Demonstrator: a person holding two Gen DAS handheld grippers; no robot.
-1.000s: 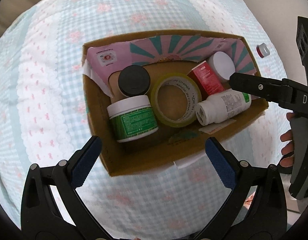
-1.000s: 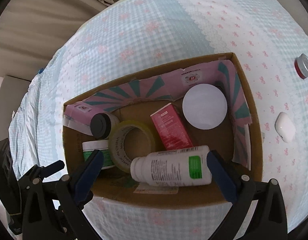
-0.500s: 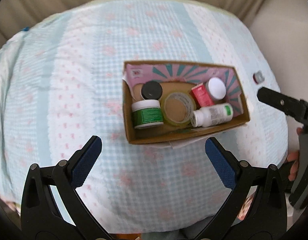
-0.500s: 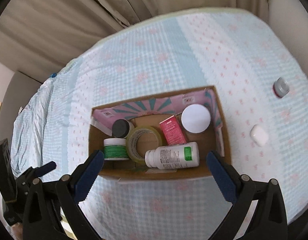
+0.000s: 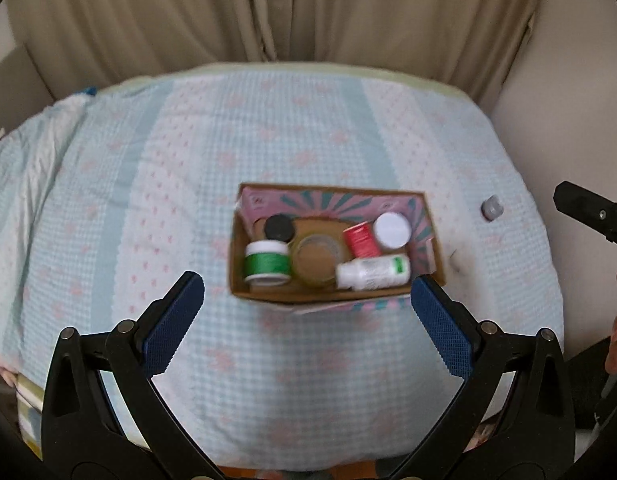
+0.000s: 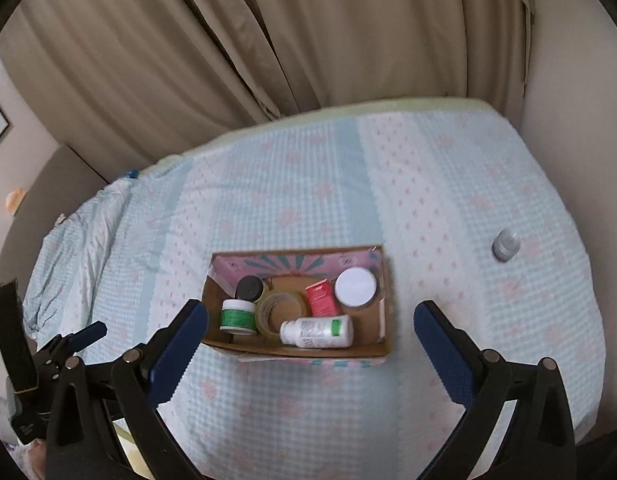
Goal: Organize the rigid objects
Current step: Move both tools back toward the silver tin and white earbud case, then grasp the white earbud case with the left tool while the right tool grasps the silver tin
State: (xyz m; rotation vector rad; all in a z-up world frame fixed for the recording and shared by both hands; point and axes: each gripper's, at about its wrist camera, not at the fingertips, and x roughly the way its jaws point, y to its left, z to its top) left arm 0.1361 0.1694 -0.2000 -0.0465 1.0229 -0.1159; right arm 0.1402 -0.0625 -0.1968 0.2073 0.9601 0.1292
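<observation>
Cardboard box point(image 5: 236, 256) is sitting mid-bed on blue gingham sheet point(image 5: 108, 208), open top, pink/teal sunburst print lining its far wall. Inside box: green-label jar point(image 5: 266, 262) w/ white lid at near-left corner, black-lid jar point(image 5: 279, 227) just behind it, tape roll point(image 5: 314, 258) lying flat in the middle, red carton point(image 5: 361, 241) right of tape, white-lid jar point(image 5: 392, 229) at far-right corner, white bottle point(image 5: 372, 272) lying on its side along near wall. Small grey cap point(image 5: 491, 208) is lying on sheet well right of box. Left gripper point(image 5: 308, 320) is hovering near side of box, fingers spread wide, holding nothing. Right gripper point(image 6: 310, 344) likewise, fingers wide, empty.
</observation>
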